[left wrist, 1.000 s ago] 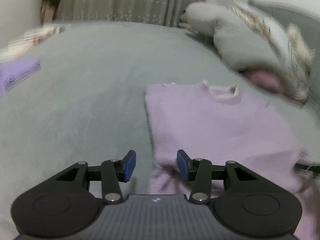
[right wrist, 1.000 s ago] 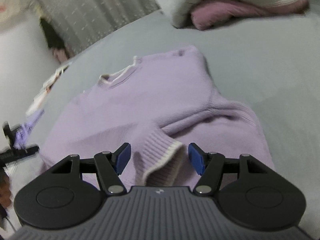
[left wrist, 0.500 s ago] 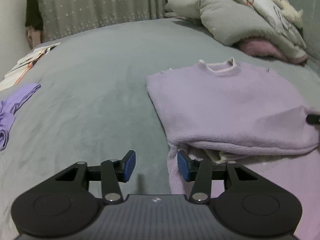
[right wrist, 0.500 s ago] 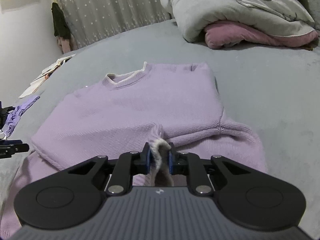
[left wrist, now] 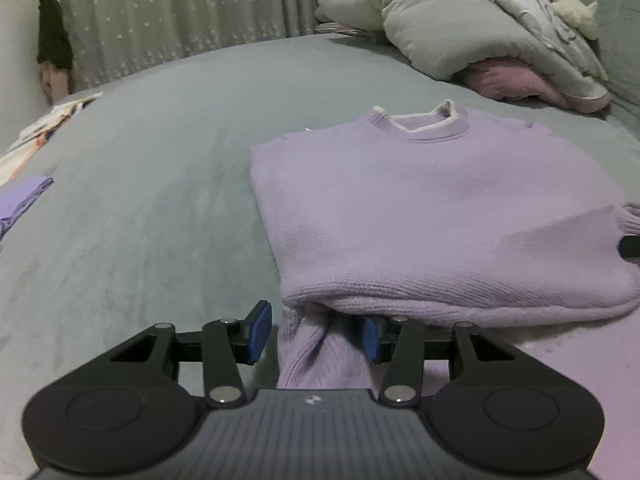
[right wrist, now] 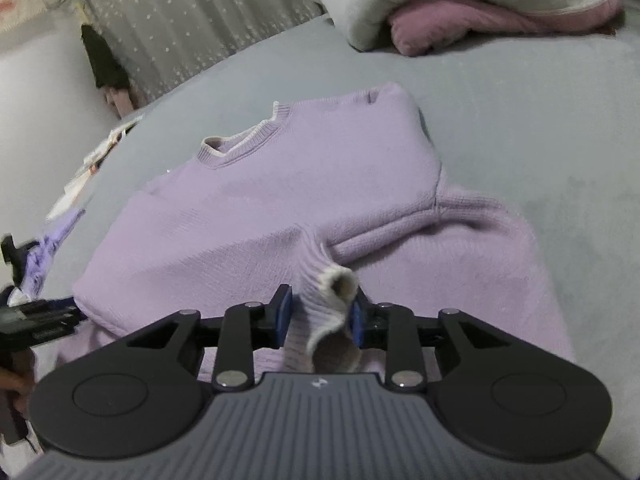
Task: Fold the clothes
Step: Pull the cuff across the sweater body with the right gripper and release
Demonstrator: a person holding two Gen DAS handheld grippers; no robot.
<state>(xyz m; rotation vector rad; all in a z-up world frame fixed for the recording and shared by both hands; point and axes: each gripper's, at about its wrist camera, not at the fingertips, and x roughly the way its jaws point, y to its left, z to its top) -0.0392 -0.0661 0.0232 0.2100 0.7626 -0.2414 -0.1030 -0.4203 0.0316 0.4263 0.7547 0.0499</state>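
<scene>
A lilac knit sweater point(left wrist: 420, 208) with a white-edged collar lies flat on the grey bed, also in the right wrist view point(right wrist: 280, 200). My left gripper point(left wrist: 314, 334) is open, its pads on either side of the sweater's left sleeve point(left wrist: 316, 348) near the hem. My right gripper point(right wrist: 320, 316) is partly open around the white-trimmed right sleeve cuff point(right wrist: 336, 292), which stands loosely between the pads. The left gripper's tip shows at the left edge of the right wrist view point(right wrist: 36, 320).
The grey bedspread point(left wrist: 140, 208) stretches left and back. A folded grey and pink quilt pile point(left wrist: 480, 40) sits at the back right. A small lilac garment point(left wrist: 20, 200) and papers point(left wrist: 36, 136) lie at the far left. A curtain point(left wrist: 180, 12) hangs behind.
My right gripper was shut on the sleeve cuff half a second ago and has now opened around it. My left gripper has moved right, so the left sleeve lies between its pads.
</scene>
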